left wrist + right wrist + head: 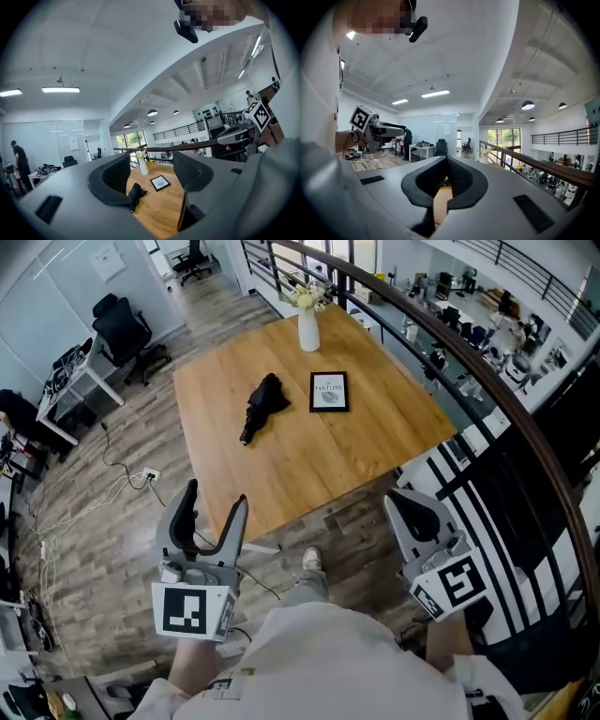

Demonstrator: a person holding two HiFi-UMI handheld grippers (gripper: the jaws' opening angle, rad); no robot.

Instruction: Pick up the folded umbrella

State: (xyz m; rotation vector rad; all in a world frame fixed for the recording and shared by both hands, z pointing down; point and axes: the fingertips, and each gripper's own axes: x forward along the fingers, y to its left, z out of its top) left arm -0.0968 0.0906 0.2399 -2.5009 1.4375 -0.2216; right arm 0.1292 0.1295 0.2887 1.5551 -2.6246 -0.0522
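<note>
The folded black umbrella (262,407) lies on the wooden table (281,474), left of its middle, well ahead of both grippers. My left gripper (216,498) hovers off the table's near edge with its jaws wide open and nothing between them. In the left gripper view the umbrella (136,193) shows far off, low between the open jaws of that gripper (152,174). My right gripper (417,512) hangs off the table's near right corner, its jaws shut and empty. The right gripper view has the right gripper (446,159) with tips meeting and a strip of table below.
A framed picture (329,391) lies right of the umbrella, and a white vase with flowers (308,324) stands at the far edge. A curved railing (487,381) runs along the right. Office chairs (127,334), a desk and floor cables (122,474) are at the left.
</note>
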